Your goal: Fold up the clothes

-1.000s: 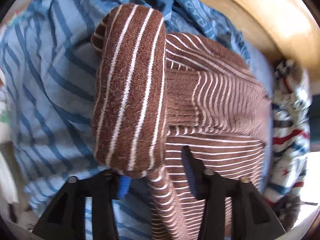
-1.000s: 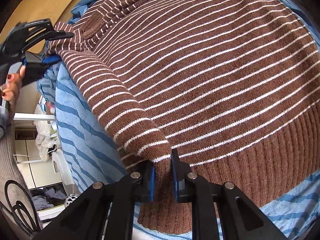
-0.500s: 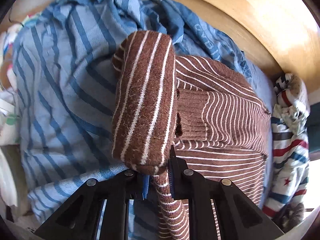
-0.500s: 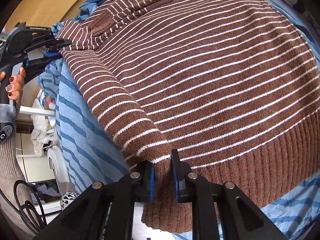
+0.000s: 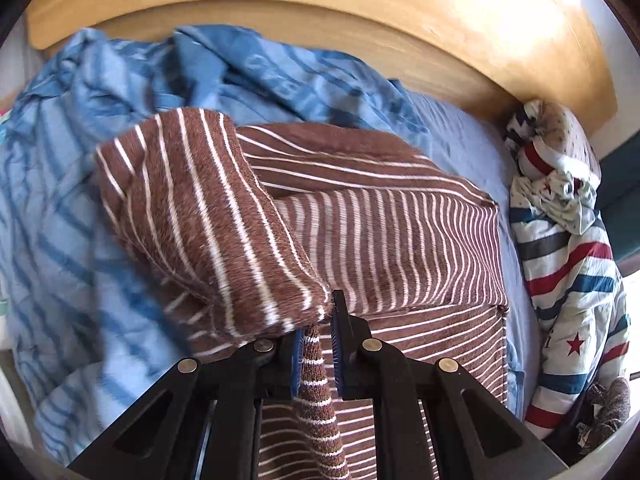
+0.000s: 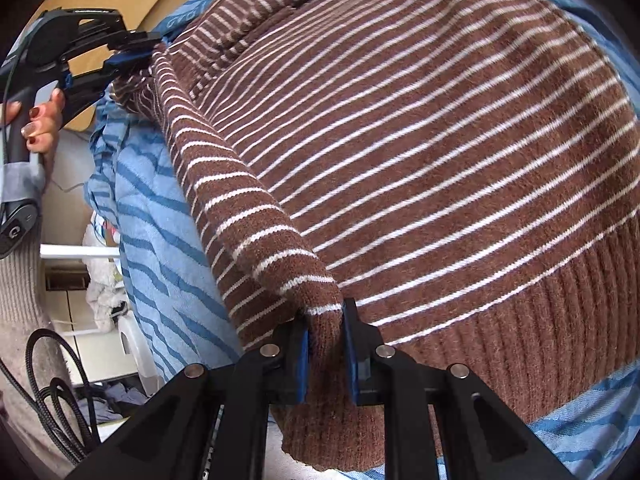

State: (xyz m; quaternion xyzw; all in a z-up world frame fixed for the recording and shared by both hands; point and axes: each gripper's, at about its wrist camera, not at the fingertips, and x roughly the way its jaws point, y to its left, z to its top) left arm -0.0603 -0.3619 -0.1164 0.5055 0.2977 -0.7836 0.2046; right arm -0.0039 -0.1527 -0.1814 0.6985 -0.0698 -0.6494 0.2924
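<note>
Both grippers, left (image 5: 316, 354) and right (image 6: 326, 356), pinch one side edge of our sweater (image 6: 420, 140), lying on the bed's blue sheet (image 6: 160, 248). We judge the first fold barely begun; everything else remains.

Both wrist views close, steep down on brown striped sweater (image 5: 400, 240); right view catches left gripper (image 6: 132, 56) far left.

Bedding: blue striped duvet cover (image 5: 72, 216), rumpled, spread left and far across the bed.
Headboard: pale wood board (image 5: 400, 12) along the far side.
Right edge: white bundle with red and blue stripes and stars (image 5: 568, 264), perhaps a pillow.
Near left: coiled black cable (image 6: 52, 396).
</note>
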